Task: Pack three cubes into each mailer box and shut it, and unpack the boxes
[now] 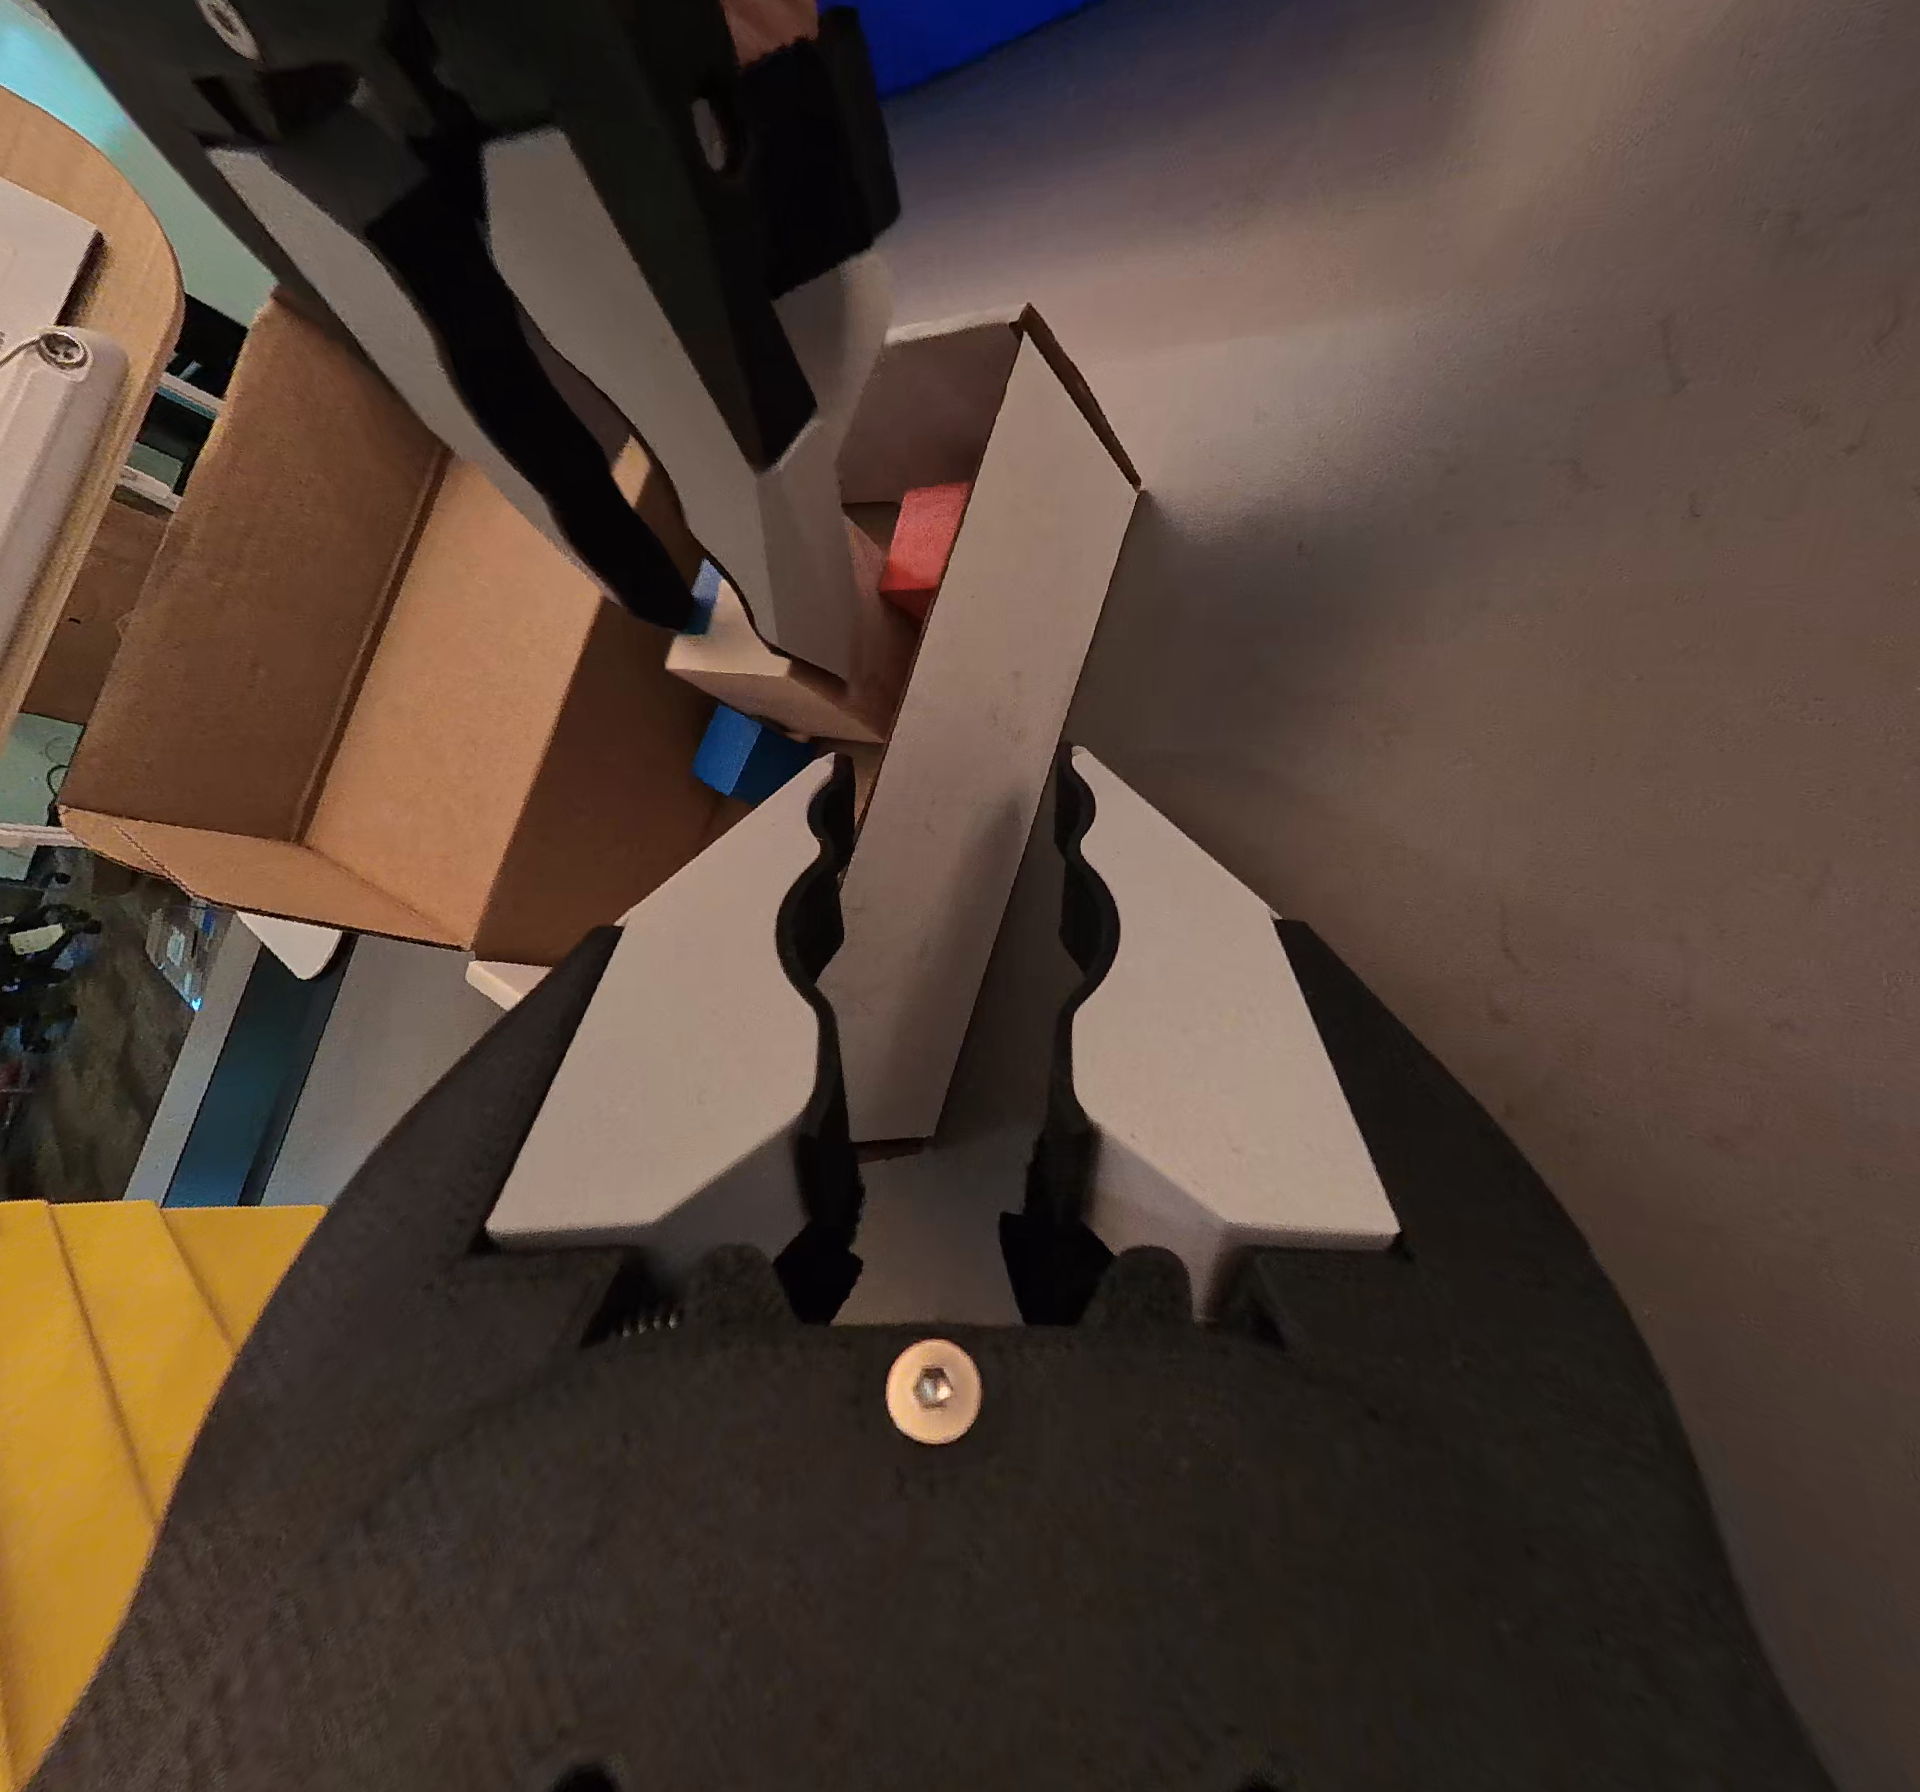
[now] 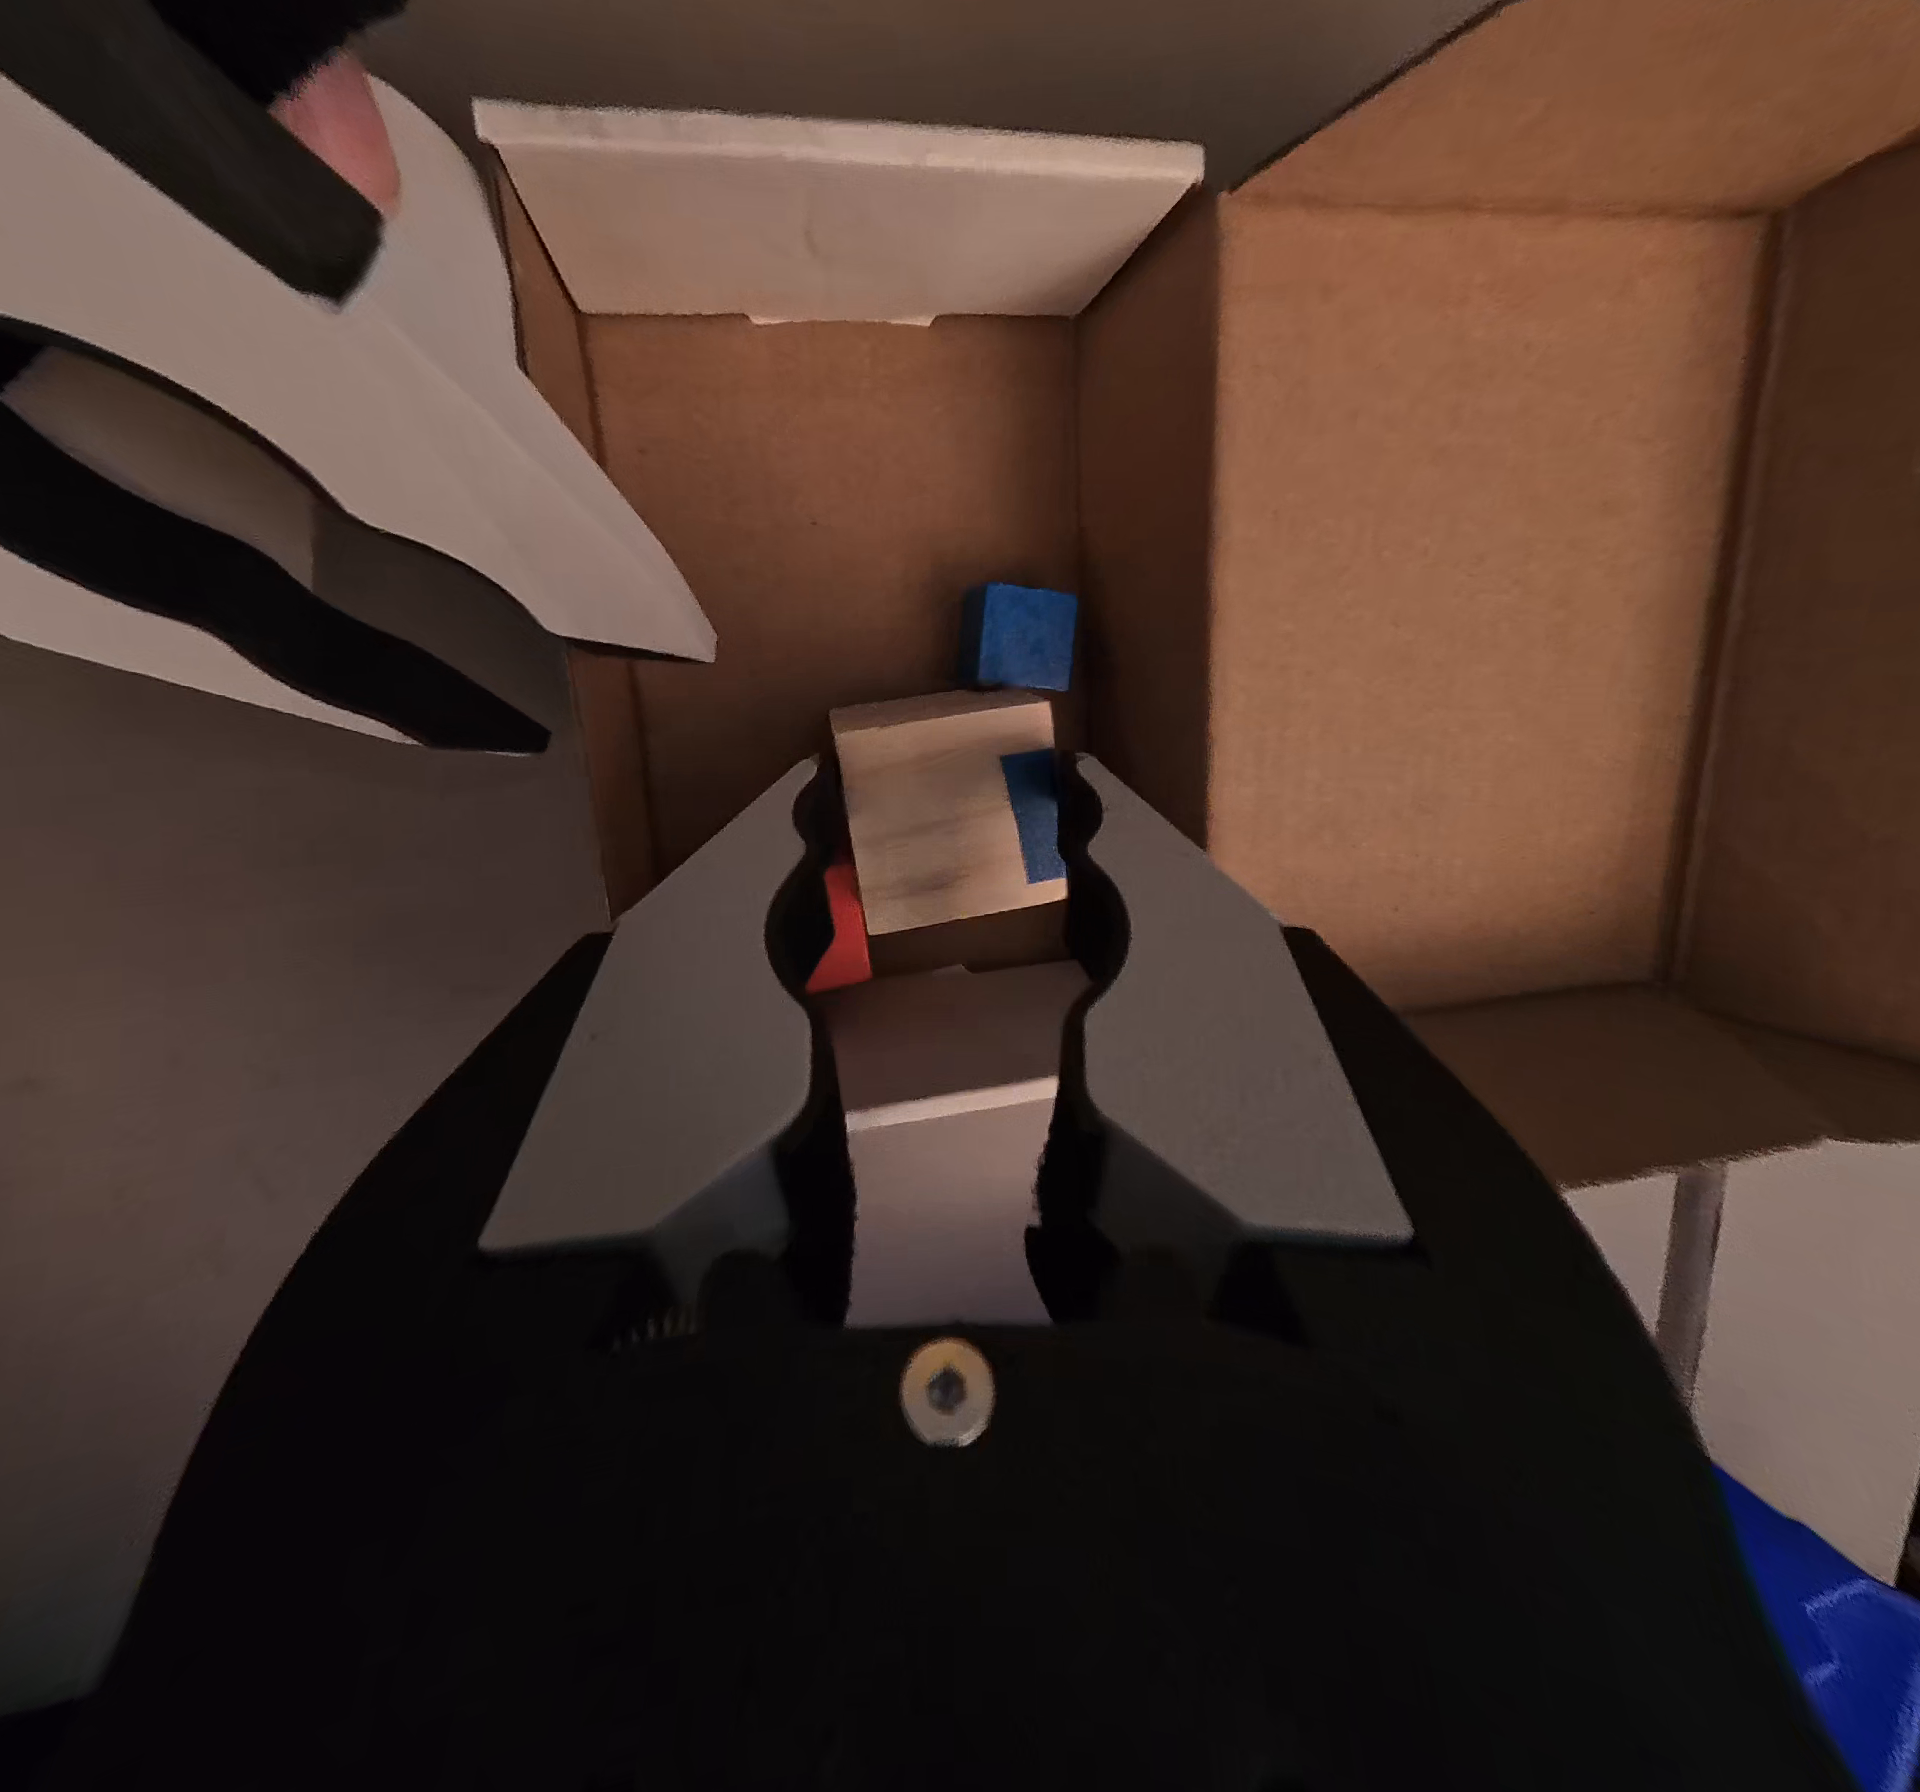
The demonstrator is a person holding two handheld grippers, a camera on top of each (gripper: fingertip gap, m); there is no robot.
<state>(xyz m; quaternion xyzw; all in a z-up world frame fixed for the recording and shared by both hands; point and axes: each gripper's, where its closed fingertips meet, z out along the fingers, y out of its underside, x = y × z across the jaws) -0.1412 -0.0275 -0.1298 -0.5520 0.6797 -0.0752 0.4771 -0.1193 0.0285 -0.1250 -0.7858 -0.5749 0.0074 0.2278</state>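
Both grippers are working at the open mailer box [image 2: 831, 495] on the grey table [image 1: 1455, 599].

I am seeing the box lying open, its brown lid [image 2: 1475, 599] folded out to the right in my right wrist view, a white flap [image 2: 831, 215] standing at its far end. My left gripper [image 1: 951, 807] is straddling the box's white side wall [image 1: 987, 755]; the jaws are standing apart on either side of it, and I cannot tell whether they are touching it. My right gripper [image 2: 945, 807] is reaching down into the box and is clamping the wooden cube [image 2: 945, 817], a blue patch on its side. A blue cube [image 2: 1018, 636] is lying just beyond it, and a red cube [image 2: 842, 932] is sitting beside it to the left.
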